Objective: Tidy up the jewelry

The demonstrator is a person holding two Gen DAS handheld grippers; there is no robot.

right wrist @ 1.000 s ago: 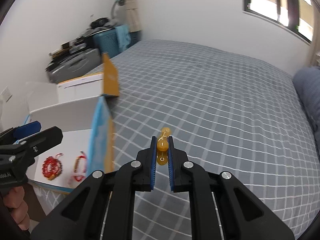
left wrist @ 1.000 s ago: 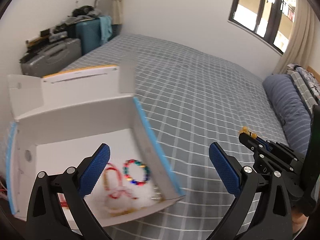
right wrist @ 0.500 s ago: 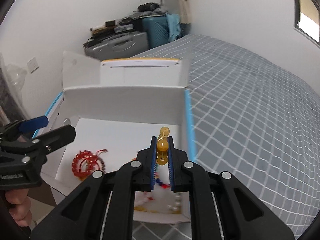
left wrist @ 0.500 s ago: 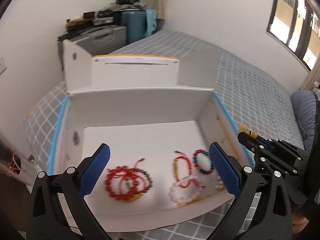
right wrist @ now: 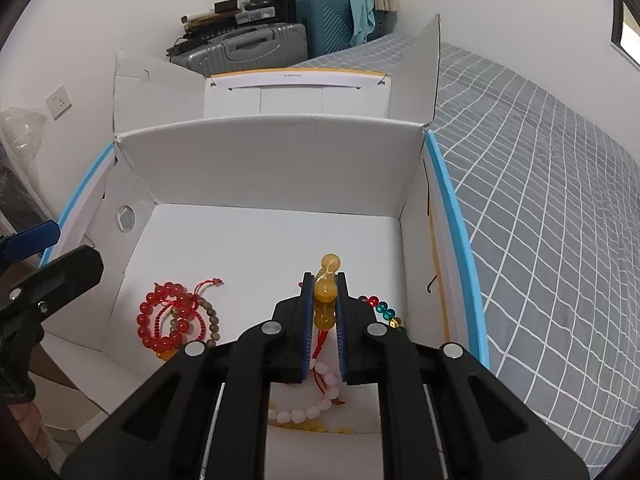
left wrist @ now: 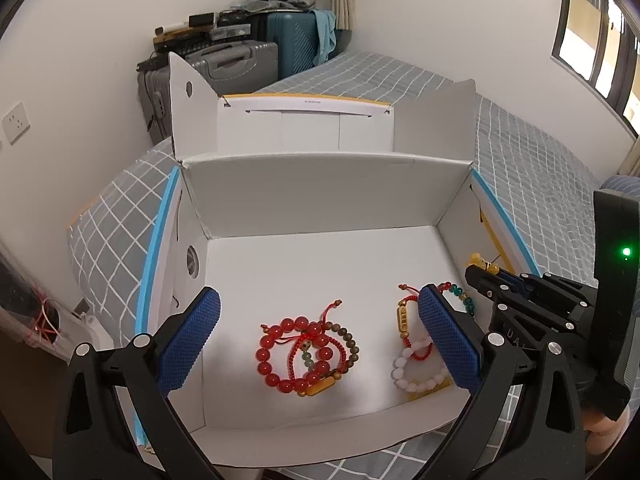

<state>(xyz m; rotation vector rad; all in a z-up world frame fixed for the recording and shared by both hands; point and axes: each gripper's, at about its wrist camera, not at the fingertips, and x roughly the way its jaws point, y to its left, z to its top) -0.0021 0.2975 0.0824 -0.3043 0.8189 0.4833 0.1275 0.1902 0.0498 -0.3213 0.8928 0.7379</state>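
Observation:
An open white cardboard box (left wrist: 320, 200) (right wrist: 272, 160) with blue edges sits on the bed. Inside lie a red bead bracelet tangled with a brown one (left wrist: 306, 354) (right wrist: 172, 322), a white bead bracelet (left wrist: 416, 372) (right wrist: 304, 412) and a multicoloured bead bracelet (left wrist: 460, 296) (right wrist: 382, 310). My right gripper (right wrist: 325, 300) is shut on a yellow amber bead bracelet (right wrist: 326, 292) above the box's right side; it also shows in the left wrist view (left wrist: 486, 266). My left gripper (left wrist: 320, 340) is open and empty over the box's front.
The bed has a grey checked cover (right wrist: 540, 200). Grey and teal suitcases (left wrist: 256, 60) with clutter stand against the wall behind the box. A wall socket (left wrist: 16, 122) is at the left. A window (left wrist: 592, 40) is at the far right.
Both grippers have swung left from over the bed cover to over the open box. The right gripper still holds the yellow bracelet, now above the box's inside.

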